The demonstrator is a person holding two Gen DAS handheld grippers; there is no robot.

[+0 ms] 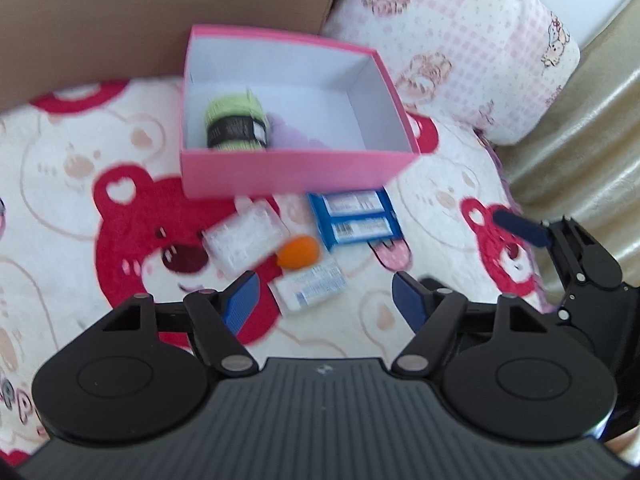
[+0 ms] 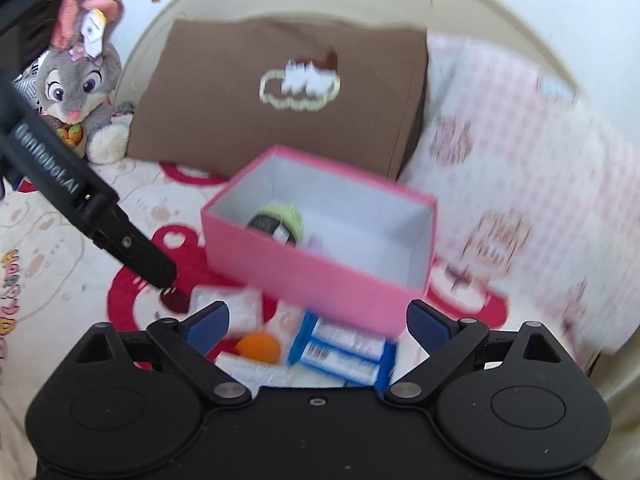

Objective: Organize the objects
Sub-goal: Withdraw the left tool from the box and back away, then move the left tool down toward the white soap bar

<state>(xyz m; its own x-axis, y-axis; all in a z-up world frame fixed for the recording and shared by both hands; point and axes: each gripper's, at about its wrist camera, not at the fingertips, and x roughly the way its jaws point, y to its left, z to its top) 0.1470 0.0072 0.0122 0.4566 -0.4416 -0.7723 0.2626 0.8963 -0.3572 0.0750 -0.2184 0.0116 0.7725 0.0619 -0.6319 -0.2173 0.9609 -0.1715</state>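
An open pink box (image 1: 296,168) (image 2: 320,276) rests on the bear-print blanket (image 1: 80,184). Inside it lie a green yarn ball (image 1: 234,124) (image 2: 280,220) and a pale purple item (image 1: 288,134). In front of the box sit a blue packet (image 1: 354,218) (image 2: 344,350), an orange egg-shaped sponge (image 1: 299,253) (image 2: 258,346), a clear plastic case (image 1: 244,240) (image 2: 228,304) and a white packet (image 1: 310,286) (image 2: 252,368). My left gripper (image 1: 324,284) hangs open just above the white packet, holding nothing. Above the blue packet and the sponge my right gripper (image 2: 318,310) is wide open and empty.
A brown cushion (image 2: 280,92) stands behind the box. To its right a pink checked pillow (image 1: 460,40) (image 2: 520,152) leans. At the far left sits a grey plush rabbit (image 2: 80,80). A beige headboard (image 1: 580,140) borders the bed on the right.
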